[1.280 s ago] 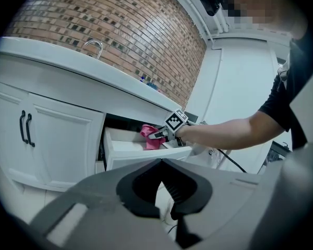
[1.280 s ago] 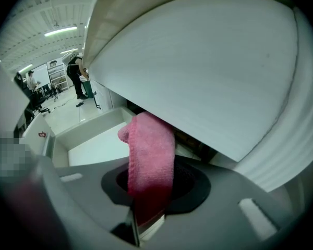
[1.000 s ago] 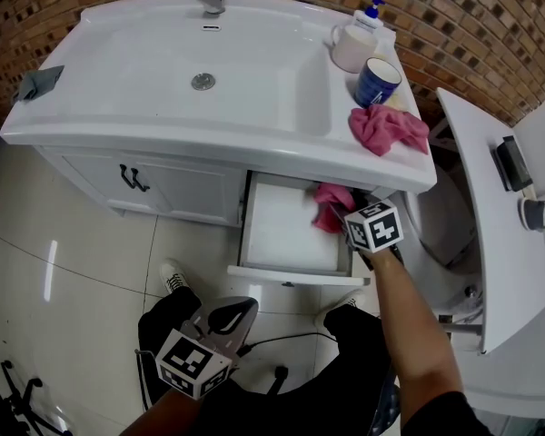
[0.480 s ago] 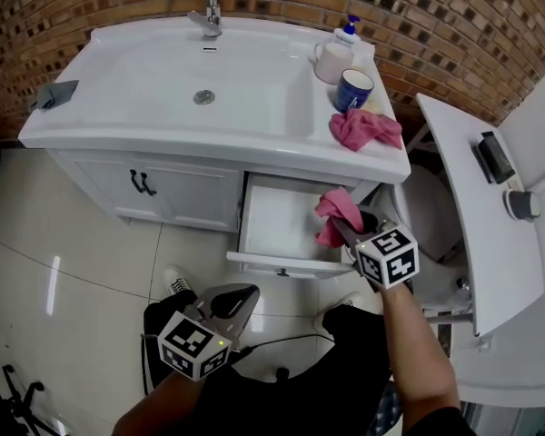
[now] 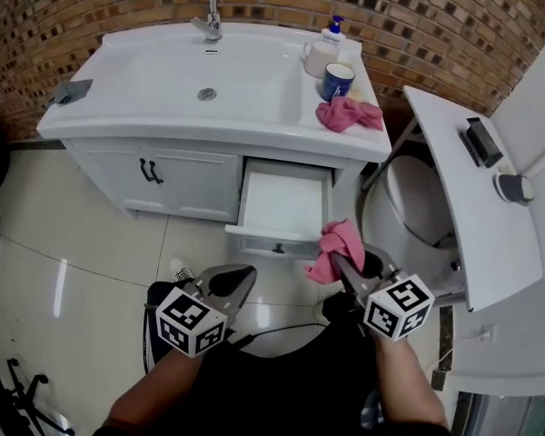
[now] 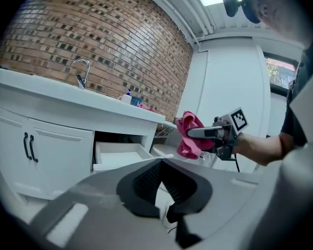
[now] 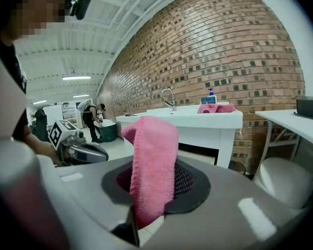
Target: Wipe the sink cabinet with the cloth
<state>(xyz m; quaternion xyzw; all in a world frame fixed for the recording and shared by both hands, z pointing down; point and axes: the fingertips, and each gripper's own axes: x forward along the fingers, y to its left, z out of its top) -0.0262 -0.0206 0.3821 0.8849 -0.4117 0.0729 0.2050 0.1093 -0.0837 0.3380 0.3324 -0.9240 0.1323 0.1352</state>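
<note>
Right gripper [image 5: 343, 269]: you pinched the pink cloth [image 5: 331, 249] between its fingers, just in front of the open drawer [image 5: 277, 236].
Left gripper [image 5: 234, 282]: your fingers were pressed together, empty.

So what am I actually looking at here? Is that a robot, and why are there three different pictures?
There is no robot arm here. A person holds a two-jaw hand tool in each hand: the left gripper and the right gripper. The cubes with square markers are part of those tools. The head view comes from a camera on the person's head, looking steeply down. The other two views come from cameras riding on each gripper, looking along its jaws. Below stands a white sink cabinet with one drawer open. On its top are a spare cloth, a blue mug and a soap bottle. The right gripper is shut on a pink cloth, held in the air in front of the drawer. The left gripper's jaws are together, with nothing in them.
</note>
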